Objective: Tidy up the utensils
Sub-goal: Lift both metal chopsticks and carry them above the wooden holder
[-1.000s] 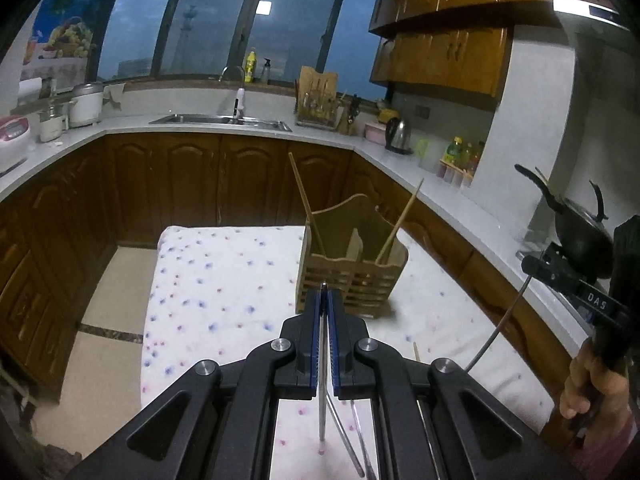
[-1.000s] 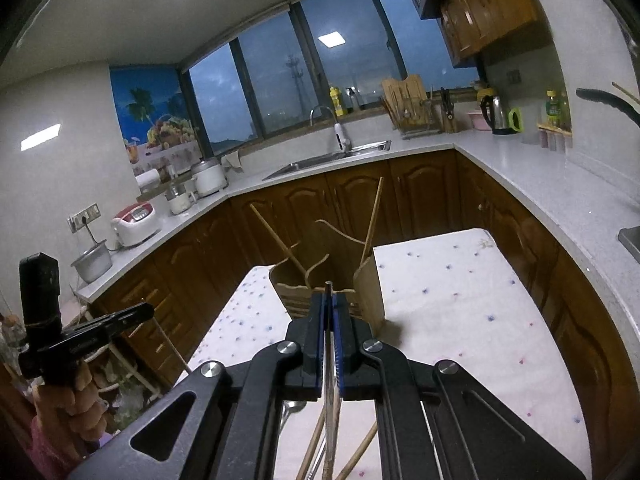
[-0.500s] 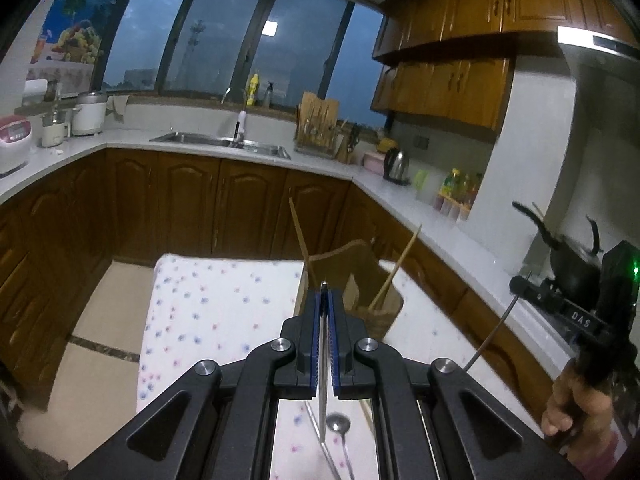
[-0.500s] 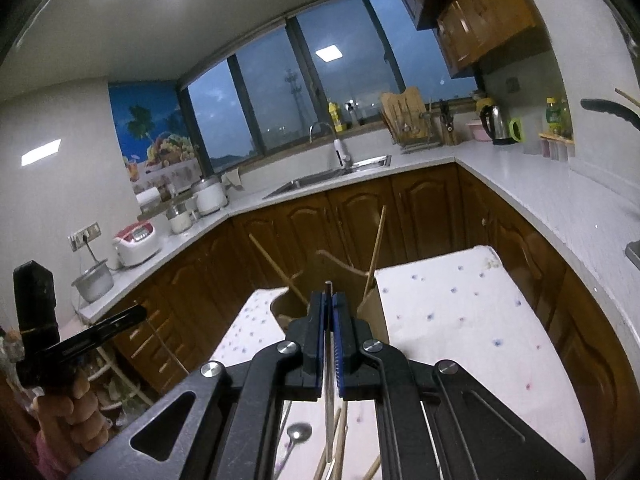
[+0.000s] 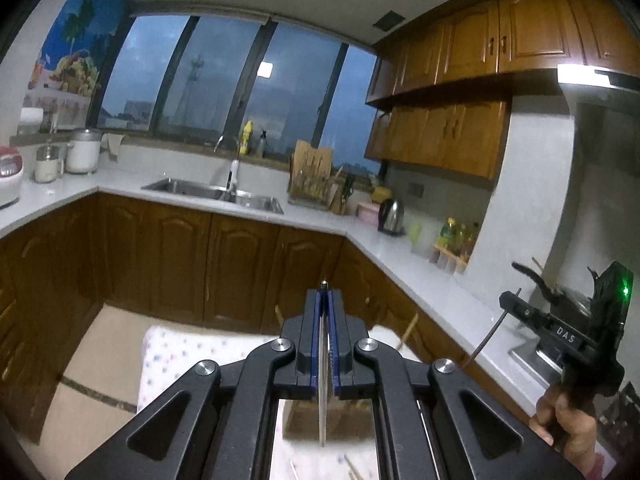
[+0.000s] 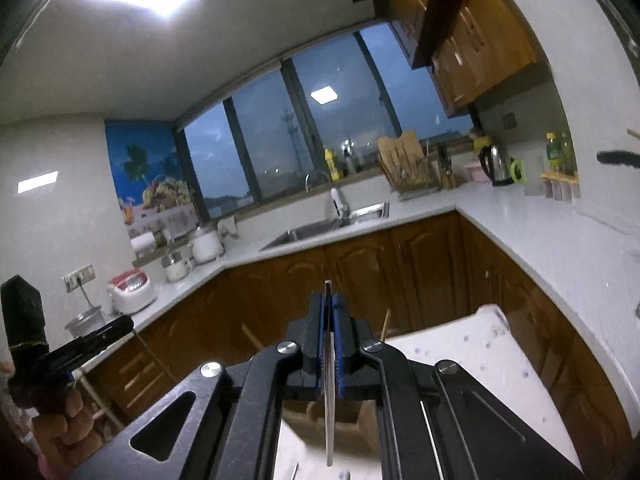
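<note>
My left gripper (image 5: 325,294) is shut on a thin metal utensil (image 5: 322,412) that hangs down between its jaws. My right gripper (image 6: 329,296) is shut on another thin metal utensil (image 6: 329,420), also hanging down. The right gripper shows in the left wrist view (image 5: 516,304) at the right, with its utensil handle slanting down. The left gripper shows in the right wrist view (image 6: 120,326) at the left. The wooden utensil holder (image 5: 304,420) sits below both, mostly hidden by the gripper bodies, with chopsticks (image 5: 408,330) sticking out of it. It also shows in the right wrist view (image 6: 304,410).
The holder stands on a table with a white dotted cloth (image 5: 172,356), also seen in the right wrist view (image 6: 480,364). Loose chopsticks (image 5: 352,470) lie on the cloth near me. Wooden cabinets and a white counter (image 5: 400,260) wrap around behind; a wok (image 5: 560,292) sits at right.
Both grippers have risen and tilted upward with their utensils. The holder and table have dropped low in both views and are now mostly hidden behind the gripper bodies.
</note>
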A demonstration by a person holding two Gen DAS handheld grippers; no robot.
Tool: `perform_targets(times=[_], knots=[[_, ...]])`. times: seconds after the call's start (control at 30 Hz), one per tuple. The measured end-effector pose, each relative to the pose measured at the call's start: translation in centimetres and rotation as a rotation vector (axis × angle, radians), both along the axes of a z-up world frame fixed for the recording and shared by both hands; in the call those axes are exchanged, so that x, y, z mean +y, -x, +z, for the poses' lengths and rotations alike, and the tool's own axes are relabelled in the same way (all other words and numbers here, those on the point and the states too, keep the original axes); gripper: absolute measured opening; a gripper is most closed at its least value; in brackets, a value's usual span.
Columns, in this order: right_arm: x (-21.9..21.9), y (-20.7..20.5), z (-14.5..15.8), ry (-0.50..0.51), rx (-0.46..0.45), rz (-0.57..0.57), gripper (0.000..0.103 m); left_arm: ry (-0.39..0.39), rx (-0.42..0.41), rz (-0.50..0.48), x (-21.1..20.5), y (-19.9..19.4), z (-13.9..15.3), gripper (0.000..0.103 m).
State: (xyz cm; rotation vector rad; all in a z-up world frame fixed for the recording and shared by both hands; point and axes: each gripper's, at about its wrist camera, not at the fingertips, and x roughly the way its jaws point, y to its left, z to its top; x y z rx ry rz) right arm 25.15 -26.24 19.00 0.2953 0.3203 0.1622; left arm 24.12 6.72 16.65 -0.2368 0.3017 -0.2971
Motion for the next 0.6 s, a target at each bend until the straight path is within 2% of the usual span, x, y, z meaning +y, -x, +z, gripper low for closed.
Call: perform_targets(times=[0.23,0.6], knots=[[-0.2,-3.6,0.8,0.020,-0.039,-0.032,0.004,0.019,-0.012,0.026,-0.9,-3.8,-1.3,0.002],[-1.3,-6.2,-2.0,0.000,-0.006,-0.054,0.004,0.038,0.018,0.056,-2.2,-8.7,-3.9,0.002]])
